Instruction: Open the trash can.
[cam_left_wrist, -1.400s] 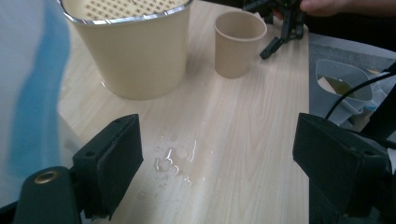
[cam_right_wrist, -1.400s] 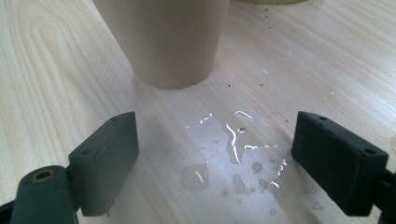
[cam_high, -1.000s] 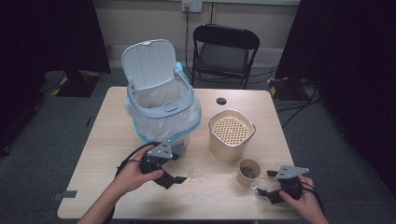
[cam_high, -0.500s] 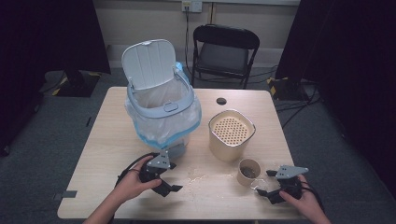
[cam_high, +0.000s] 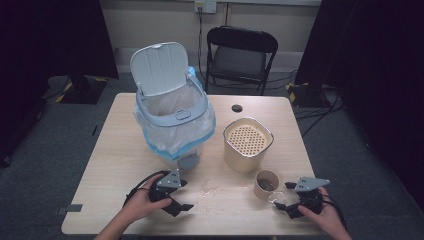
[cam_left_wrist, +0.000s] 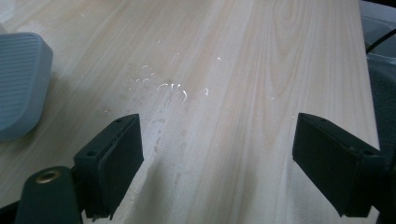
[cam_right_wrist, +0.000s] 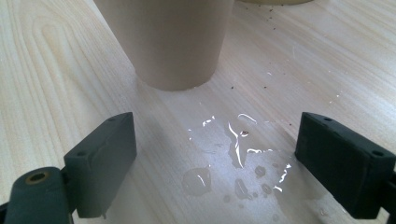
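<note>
Two grippers rest low on a wet table (cam_high: 110, 165): the left gripper (cam_high: 181, 206) gapes empty over droplets (cam_left_wrist: 173, 88), and the right gripper (cam_high: 286, 207), jaws just opened wide and holding nothing, faces a paper cup (cam_high: 266, 184) at its 12 o'clock. The cup's rim is cut off in the right gripper view; its dark contents are unclear.

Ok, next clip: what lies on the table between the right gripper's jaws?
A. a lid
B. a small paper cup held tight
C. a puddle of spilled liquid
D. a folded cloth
C: in the right gripper view the spilled liquid glistens on the table between the open jaws, with the small paper cup standing just beyond them.
</note>
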